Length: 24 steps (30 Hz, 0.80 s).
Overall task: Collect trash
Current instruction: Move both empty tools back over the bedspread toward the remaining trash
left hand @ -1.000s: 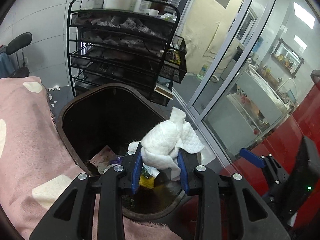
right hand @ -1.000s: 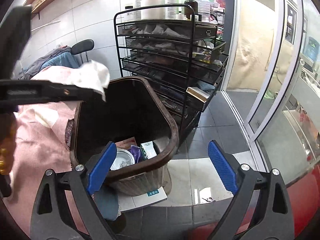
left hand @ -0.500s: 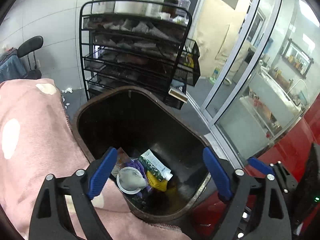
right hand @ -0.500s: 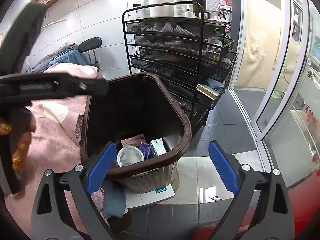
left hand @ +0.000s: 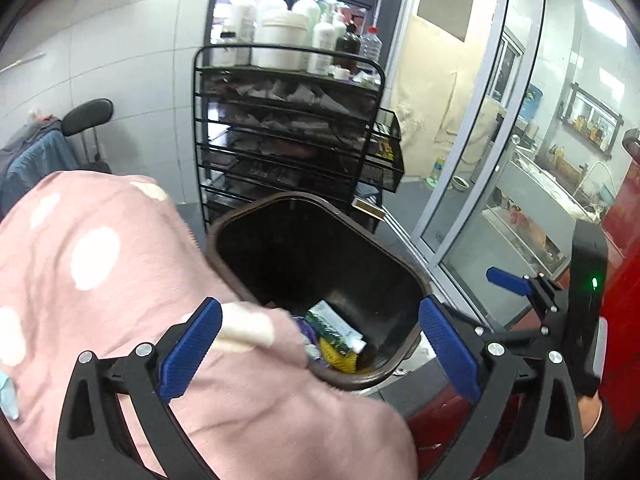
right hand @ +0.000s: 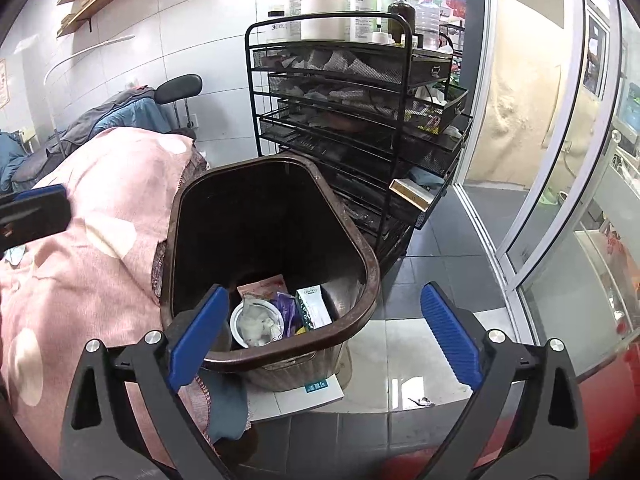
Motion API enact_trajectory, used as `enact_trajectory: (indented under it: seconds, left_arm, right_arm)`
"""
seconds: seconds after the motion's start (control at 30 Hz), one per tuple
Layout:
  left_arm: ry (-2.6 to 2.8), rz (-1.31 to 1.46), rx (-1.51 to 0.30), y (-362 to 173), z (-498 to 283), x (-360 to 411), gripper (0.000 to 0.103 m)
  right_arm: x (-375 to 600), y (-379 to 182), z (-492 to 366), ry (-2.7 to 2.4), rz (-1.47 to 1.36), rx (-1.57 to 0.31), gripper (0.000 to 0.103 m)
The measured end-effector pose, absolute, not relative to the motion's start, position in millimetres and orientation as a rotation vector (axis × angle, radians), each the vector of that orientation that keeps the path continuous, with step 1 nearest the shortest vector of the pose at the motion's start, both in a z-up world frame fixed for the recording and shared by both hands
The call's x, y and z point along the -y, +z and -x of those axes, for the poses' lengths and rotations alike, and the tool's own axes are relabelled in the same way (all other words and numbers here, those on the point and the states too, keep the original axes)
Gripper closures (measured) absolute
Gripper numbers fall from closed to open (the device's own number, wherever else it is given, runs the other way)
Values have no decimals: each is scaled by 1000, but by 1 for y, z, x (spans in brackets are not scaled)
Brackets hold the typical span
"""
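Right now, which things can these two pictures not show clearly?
- Trash bin floor: in the left wrist view the pink blanket covers its near part.
- White box: in the right wrist view the bin hides most of it.
- Print on the green-and-white packet: too small to read.
- Rack trays: contents dark behind mesh.
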<state>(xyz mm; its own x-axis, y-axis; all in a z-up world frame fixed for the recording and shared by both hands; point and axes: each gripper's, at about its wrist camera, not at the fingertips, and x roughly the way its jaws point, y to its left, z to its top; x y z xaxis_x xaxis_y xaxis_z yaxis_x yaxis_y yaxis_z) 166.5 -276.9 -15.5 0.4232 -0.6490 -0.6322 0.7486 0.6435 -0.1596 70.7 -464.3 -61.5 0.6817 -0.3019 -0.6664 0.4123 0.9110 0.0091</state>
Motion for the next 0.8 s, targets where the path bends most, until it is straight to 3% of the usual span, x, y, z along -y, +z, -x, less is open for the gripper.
enact_trajectory:
  seconds: [0.8]
  left_arm:
    - [-481,-73,-696,-23,-179,101,5]
  right_arm:
    - [332,-31,-151,-10,-63,-714,7]
